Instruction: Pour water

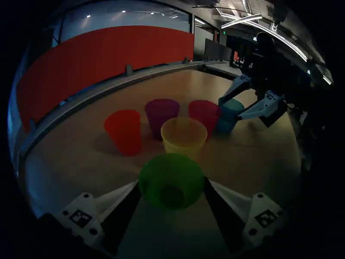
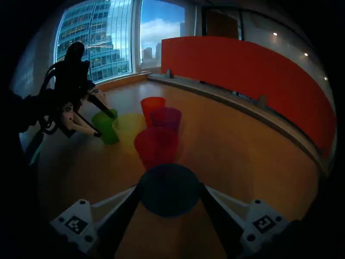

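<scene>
My left gripper point(image 1: 171, 184) is shut on a green cup point(image 1: 172, 172), whose open mouth faces the camera. Past it on the wooden table point(image 1: 258, 155) stand a yellow cup point(image 1: 183, 137), an orange-red cup point(image 1: 124, 130), a purple cup point(image 1: 161, 114) and a red cup point(image 1: 204, 115). My right gripper point(image 2: 169, 188) is shut on a dark blue cup point(image 2: 169, 196). From the left gripper view that blue cup point(image 1: 228, 115) sits beside the red cup, between the right gripper's point(image 1: 230, 110) fingers. I cannot make out water in any cup.
A red partition point(image 1: 108, 56) runs along the table's far edge. Large windows point(image 2: 99, 39) stand behind the person holding the left gripper point(image 2: 106, 124). Bare tabletop point(image 2: 241, 146) lies right of the cup cluster in the right gripper view.
</scene>
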The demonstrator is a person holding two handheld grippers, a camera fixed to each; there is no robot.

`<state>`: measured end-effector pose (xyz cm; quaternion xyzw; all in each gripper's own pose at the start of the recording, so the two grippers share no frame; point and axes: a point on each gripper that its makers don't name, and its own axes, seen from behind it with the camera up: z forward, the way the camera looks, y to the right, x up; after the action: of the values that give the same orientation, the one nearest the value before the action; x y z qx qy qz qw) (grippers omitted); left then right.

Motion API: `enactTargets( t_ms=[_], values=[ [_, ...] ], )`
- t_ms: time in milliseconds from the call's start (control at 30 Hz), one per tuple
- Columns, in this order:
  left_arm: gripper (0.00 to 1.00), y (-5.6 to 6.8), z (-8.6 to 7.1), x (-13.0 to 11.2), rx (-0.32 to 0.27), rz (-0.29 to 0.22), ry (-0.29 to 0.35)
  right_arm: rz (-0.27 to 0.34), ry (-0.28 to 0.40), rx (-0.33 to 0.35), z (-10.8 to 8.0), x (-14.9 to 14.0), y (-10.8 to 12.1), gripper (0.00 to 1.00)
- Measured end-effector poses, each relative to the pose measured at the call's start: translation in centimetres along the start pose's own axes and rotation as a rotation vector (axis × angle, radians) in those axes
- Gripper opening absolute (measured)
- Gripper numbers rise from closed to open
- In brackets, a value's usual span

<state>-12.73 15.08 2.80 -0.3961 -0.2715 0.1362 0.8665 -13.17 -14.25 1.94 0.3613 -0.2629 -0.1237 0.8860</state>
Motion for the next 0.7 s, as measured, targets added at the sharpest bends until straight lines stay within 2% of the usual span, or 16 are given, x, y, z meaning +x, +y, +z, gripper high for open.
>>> enactTargets(
  t_ms=[100,567,700],
  values=[
    [0.89,-0.08,0.05,-0.06,0.005,0.001,-0.001,0.000,0.000,0.000,0.08,0.02,-0.02,1.00],
    [0.87,-0.09,0.12,-0.04,-0.001,-0.003,-0.003,-0.004,-0.010,-0.007,0.41,-0.34,0.06,1.00],
    [0.87,-0.10,0.15,-0.02,-0.001,-0.004,-0.003,-0.010,-0.015,-0.005,0.36,-0.54,-0.09,0.93]
  ],
)
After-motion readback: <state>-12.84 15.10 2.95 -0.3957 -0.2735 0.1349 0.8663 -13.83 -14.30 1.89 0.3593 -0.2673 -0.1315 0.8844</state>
